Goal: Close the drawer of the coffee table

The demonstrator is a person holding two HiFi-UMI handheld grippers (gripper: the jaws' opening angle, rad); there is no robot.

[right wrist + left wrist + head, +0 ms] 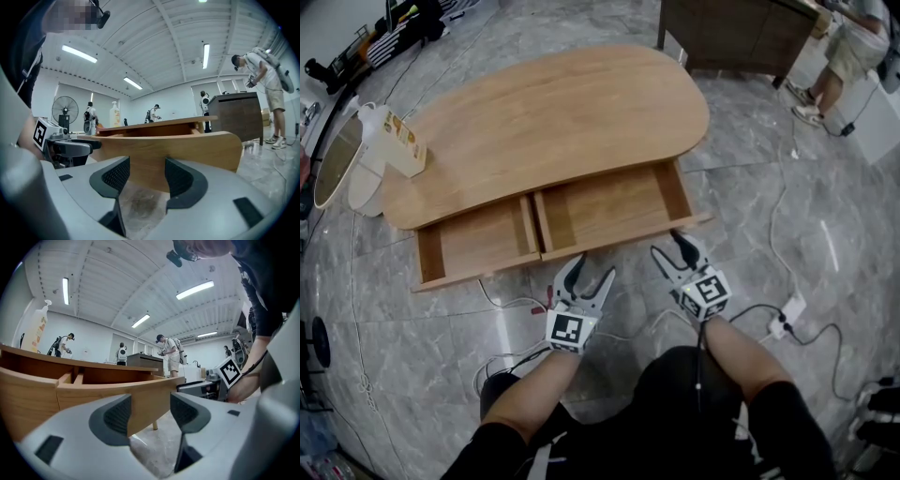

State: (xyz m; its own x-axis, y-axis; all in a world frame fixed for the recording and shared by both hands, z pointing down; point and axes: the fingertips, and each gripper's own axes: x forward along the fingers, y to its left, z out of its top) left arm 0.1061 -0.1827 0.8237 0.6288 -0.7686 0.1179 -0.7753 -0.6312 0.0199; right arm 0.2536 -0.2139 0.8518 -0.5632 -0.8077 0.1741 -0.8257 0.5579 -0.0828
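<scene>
The wooden coffee table (pixel 553 117) has its long drawer (pixel 609 202) pulled out, showing two empty compartments. My left gripper (pixel 591 271) is open, its fingertips just short of the drawer front (pixel 487 272) near its middle. My right gripper (pixel 667 246) is also open and sits right at the drawer front's right end; contact is unclear. In the left gripper view the open gripper (pixel 150 413) frames the drawer front (pixel 84 394), with the other gripper's marker cube (pixel 231 372) at the right. In the right gripper view the gripper (pixel 146 176) stands open before the drawer front (pixel 197 147).
A white bottle with a label (pixel 392 141) stands on the table's left end, beside a round pale object (pixel 337 164). Cables and a power strip (pixel 787 314) lie on the marble floor at the right. A dark cabinet (pixel 736 33) and a person (pixel 853 47) are beyond the table.
</scene>
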